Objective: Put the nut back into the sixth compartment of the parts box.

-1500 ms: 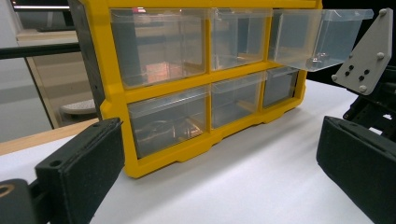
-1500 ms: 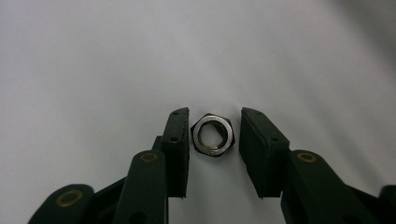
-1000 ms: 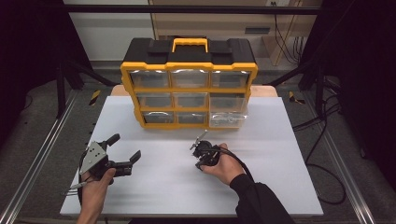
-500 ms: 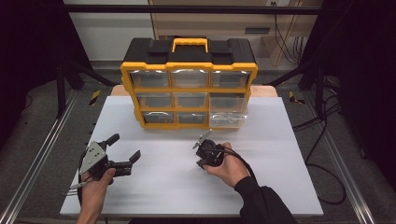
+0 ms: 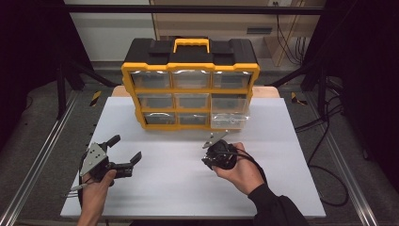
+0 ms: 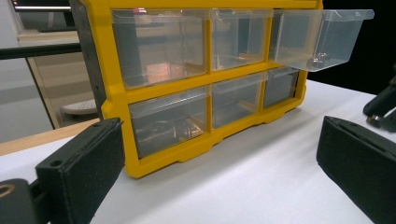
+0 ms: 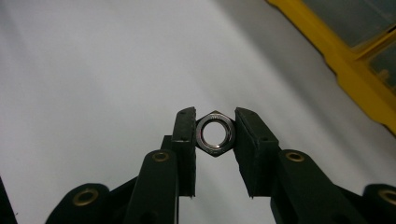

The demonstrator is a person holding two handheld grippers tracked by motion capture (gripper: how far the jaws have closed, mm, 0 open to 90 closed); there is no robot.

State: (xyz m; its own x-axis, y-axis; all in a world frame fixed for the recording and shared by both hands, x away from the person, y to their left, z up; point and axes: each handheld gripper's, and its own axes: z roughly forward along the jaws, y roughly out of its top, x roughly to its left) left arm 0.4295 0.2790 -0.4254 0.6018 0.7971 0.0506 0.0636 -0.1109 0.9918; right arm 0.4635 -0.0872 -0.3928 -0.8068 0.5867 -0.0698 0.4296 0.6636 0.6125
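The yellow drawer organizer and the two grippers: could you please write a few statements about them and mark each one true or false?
1. The right gripper holds a hex nut between its jaws. True.
2. Every drawer of the yellow organizer is pushed shut. False: one clear drawer on its right side stands pulled out.
3. The left gripper clamps a screwdriver. False: its jaws stand open with nothing between them.
4. The organizer has a yellow carry handle on top. True.
5. The open drawer is packed full of nuts. False: only a small item or two shows in it.
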